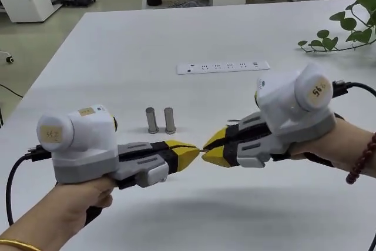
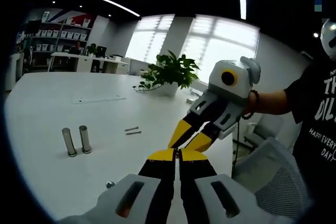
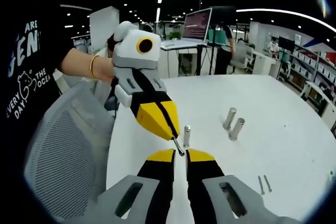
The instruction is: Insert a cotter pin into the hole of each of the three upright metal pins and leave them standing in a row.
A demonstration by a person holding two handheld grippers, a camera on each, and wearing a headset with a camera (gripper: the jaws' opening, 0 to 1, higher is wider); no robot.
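Two upright metal pins [image 1: 160, 120] stand side by side on the white table [image 1: 117, 51]; they also appear as pins [image 2: 76, 140] and pins [image 3: 233, 123]. A third upright pin [image 3: 186, 136] stands apart from them, just beyond my jaws in the right gripper view. My left gripper [image 1: 197, 151] is held above the table, shut on a thin cotter pin [image 3: 178, 147]. The pin's free end reaches into the narrow gap of my right gripper [image 3: 180, 153], whose jaws stand slightly apart. The two grippers meet tip to tip. Two loose cotter pins [image 2: 132, 130] lie flat on the table.
A white power strip [image 1: 223, 66] lies farther back on the table. A potted plant [image 1: 343, 27] trails over the far right corner. A small metal object [image 2: 109, 184] sits on the table near the left gripper. A mesh chair [image 3: 68, 150] is beside the table.
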